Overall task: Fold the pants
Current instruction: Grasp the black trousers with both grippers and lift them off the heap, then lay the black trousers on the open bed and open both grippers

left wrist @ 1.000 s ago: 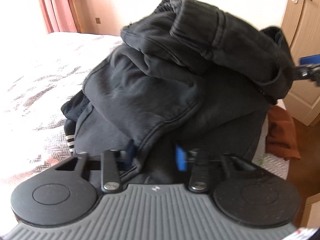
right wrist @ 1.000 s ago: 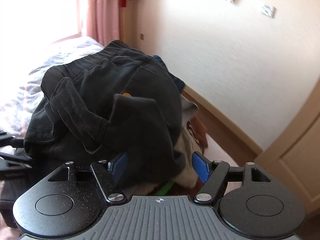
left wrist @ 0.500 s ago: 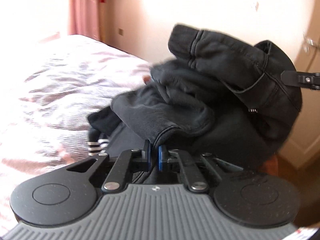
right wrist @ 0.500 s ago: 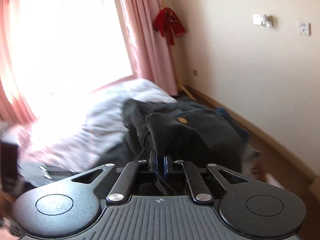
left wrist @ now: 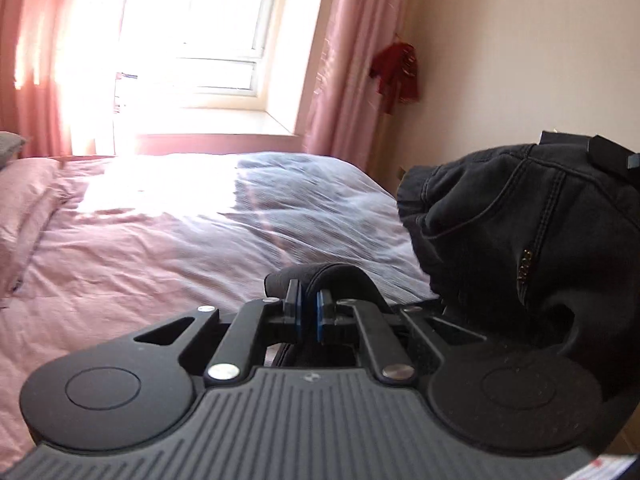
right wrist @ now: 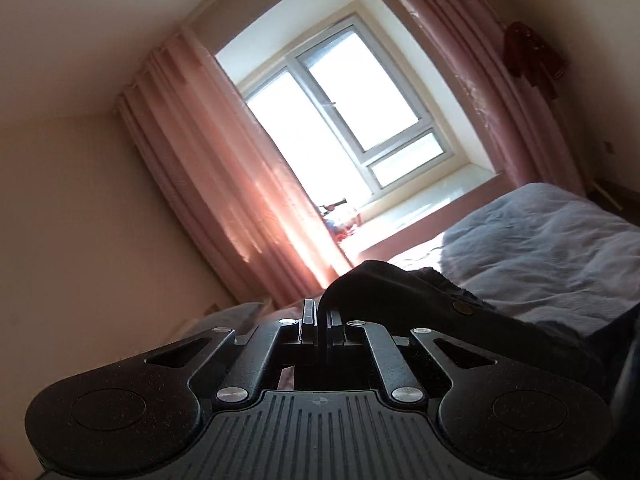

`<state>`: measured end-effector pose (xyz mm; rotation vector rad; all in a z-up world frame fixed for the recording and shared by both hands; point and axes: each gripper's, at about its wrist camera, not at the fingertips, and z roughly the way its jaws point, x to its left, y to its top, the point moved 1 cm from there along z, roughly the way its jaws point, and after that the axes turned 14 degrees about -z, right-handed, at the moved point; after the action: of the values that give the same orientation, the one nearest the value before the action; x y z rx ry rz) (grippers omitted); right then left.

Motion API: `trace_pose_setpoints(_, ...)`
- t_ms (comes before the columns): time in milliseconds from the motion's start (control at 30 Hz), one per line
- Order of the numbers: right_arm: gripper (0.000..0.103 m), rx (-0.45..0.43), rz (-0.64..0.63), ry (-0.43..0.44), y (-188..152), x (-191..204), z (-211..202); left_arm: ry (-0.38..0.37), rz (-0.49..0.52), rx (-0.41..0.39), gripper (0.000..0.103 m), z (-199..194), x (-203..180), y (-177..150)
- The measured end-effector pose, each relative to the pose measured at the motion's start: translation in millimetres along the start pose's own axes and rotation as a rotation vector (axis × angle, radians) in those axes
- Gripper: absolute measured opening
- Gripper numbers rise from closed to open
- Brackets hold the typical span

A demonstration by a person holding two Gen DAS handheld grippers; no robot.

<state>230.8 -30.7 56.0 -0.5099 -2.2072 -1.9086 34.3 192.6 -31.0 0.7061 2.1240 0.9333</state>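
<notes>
While both claws are clamped on fabric, the black cotton pants (left wrist: 520, 236) hang lifted above the bed with the pink and pale blue quilted cover (left wrist: 168, 240). Left claw (left wrist: 308, 314): its blue pads (left wrist: 297, 312) are nearly closed, with a rolled black hem of the pants pinched between them and curling over the tips. Seen from the left wrist, the main bunch of the pants, with double stitched seams and a small brass zipper, is suspended to the right of this claw, above the near right corner of the bed. Right claw (right wrist: 320, 320): its jaws are pressed together on a fold of the same pants (right wrist: 404, 300), which drapes over to the right and carries a round brass button (right wrist: 463, 307). Beyond the far side of the bed stands a bright white-framed window (right wrist: 340, 112) flanked by pink pleated curtains (right wrist: 224, 168). A dark red garment (left wrist: 396, 76) hangs on the cream wall to the right of the bed.
</notes>
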Motion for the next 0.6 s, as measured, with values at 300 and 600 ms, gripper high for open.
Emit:
trace_pose_setpoints(300,0.022,0.243,-0.135,0.199,-70.5,188.1,131.5,0.366,0.007,0.015,0.011,-87.1,173.6,55.0)
trace_pose_setpoints(600,0.038,0.739,-0.284,0.107,-208.8,260.1,167.2,0.537,-0.175,0.259,0.033,-162.8,284.6,-19.2)
